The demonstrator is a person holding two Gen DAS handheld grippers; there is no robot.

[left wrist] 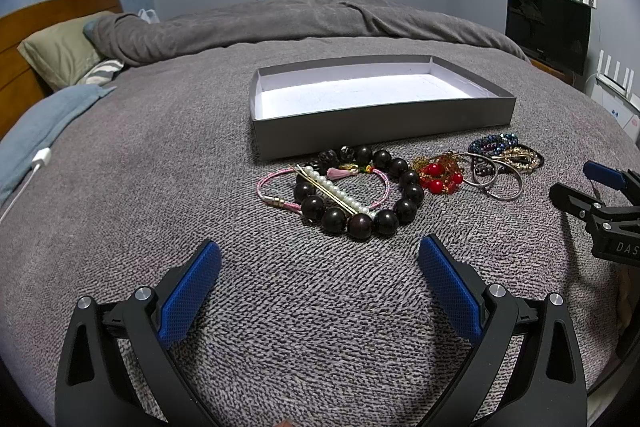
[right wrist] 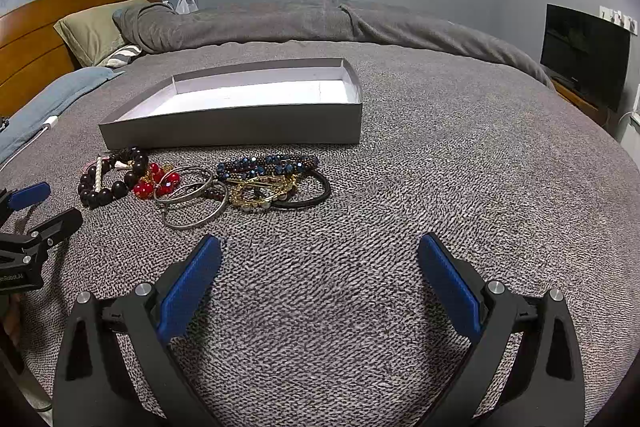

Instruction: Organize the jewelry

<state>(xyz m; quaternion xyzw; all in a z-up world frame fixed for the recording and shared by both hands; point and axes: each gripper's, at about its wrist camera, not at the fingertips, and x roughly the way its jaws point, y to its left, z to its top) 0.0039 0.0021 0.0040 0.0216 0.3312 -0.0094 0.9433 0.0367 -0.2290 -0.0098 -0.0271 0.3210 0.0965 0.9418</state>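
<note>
A shallow grey box (left wrist: 380, 131) (right wrist: 240, 127) with a white inside lies empty on the bed. In front of it lies a row of jewelry: a dark bead bracelet (left wrist: 404, 207) (right wrist: 120, 189), a pearl strand (left wrist: 340, 193), a pink cord bracelet (left wrist: 266, 189), a red bead piece (left wrist: 438, 177) (right wrist: 158, 183), silver bangles (left wrist: 504, 183) (right wrist: 192, 205), blue bead bracelets (left wrist: 492, 143) (right wrist: 268, 165), a gold piece (right wrist: 260, 193). My left gripper (left wrist: 320, 251) is open just short of the dark beads. My right gripper (right wrist: 320, 247) is open, near the bangles.
The grey knitted blanket (right wrist: 440, 167) covers the whole bed. A pillow (left wrist: 60, 47) and wooden headboard (left wrist: 24, 19) stand at the left. A white charger cable (left wrist: 38, 163) lies at the left edge. A television (left wrist: 548, 27) stands at the right.
</note>
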